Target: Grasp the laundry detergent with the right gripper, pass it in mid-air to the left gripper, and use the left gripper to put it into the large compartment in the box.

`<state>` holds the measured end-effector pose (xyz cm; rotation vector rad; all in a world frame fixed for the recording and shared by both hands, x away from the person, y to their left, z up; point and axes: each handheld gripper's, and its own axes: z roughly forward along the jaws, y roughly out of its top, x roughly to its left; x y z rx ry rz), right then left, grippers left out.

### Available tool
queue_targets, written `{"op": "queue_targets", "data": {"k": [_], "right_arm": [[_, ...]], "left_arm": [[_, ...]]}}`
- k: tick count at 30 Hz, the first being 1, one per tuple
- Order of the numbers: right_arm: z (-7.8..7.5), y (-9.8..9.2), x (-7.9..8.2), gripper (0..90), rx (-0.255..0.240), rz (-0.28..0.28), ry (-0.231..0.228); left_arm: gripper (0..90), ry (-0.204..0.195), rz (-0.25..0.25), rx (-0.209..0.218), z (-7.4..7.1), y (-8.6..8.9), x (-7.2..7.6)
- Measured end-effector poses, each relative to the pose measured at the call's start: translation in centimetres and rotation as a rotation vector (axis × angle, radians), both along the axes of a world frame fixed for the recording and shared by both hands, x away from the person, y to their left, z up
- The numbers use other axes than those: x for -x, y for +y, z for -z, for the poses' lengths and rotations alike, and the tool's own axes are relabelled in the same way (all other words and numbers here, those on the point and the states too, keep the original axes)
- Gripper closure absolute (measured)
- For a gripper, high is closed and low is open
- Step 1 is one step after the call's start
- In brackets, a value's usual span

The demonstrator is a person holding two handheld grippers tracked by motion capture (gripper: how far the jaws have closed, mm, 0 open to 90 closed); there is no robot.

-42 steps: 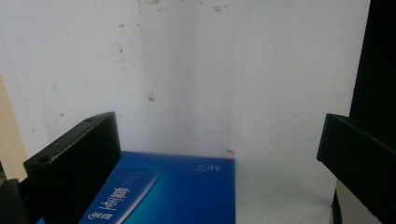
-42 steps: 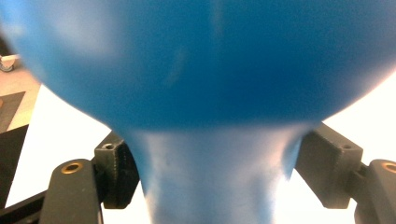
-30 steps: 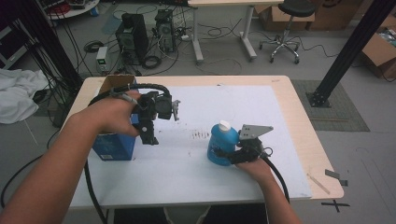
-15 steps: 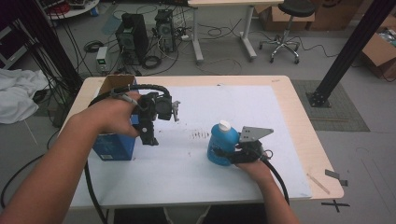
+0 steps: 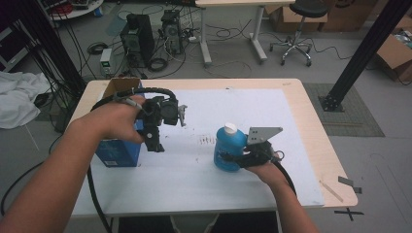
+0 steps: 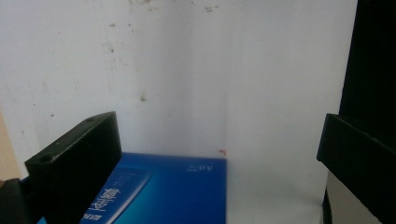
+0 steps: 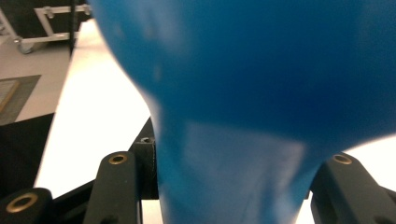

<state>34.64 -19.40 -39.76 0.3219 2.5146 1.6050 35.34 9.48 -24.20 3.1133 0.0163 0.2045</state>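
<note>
Right gripper view: right hand-held gripper [image 7: 224,186] clamped on unlabelled blue bottle [image 7: 243,93]; left hand-held gripper [image 6: 219,154] spread

bottle [image 5: 229,145] right of box [image 5: 118,151], on table [image 5: 311,126]

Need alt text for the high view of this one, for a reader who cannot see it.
A person's right gripper is shut on a blue bottle with a white cap, standing on a white-covered table. The left gripper, jaws open, hangs beside a blue box at the table's left edge.
</note>
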Motion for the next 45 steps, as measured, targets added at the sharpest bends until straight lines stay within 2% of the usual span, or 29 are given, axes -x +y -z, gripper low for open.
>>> {"op": "queue_targets", "data": {"k": [3,10,14,19,30,45], "right_arm": [[-1.1,0.6,0.2,46.1,0.002,-0.032,-0.018],[-3.2,2.6,0.6,46.0,0.012,-0.149,-0.036],[-3.5,3.9,0.7,45.8,0.039,-0.203,-0.029],[-3.1,5.5,0.7,45.8,0.065,-0.25,-0.012],[-2.2,8.9,1.0,45.8,0.063,-0.302,-0.001],[-2.3,12.8,1.0,45.8,0.037,-0.326,-0.003]], "left_arm": [[0.3,0.005,0.005,0.007,-0.2,-0.1,0.1],[0.3,0.028,0.019,0.004,-0.3,-0.7,0.6],[0.3,0.037,0.031,0.006,-0.4,-1.1,1.1],[0.1,0.051,0.056,-0.002,-0.3,-1.9,1.7],[0.1,0.072,0.084,-0.009,-0.2,-3.3,2.3],[0.2,0.092,0.074,-0.004,0.4,-3.4,2.7]]}}
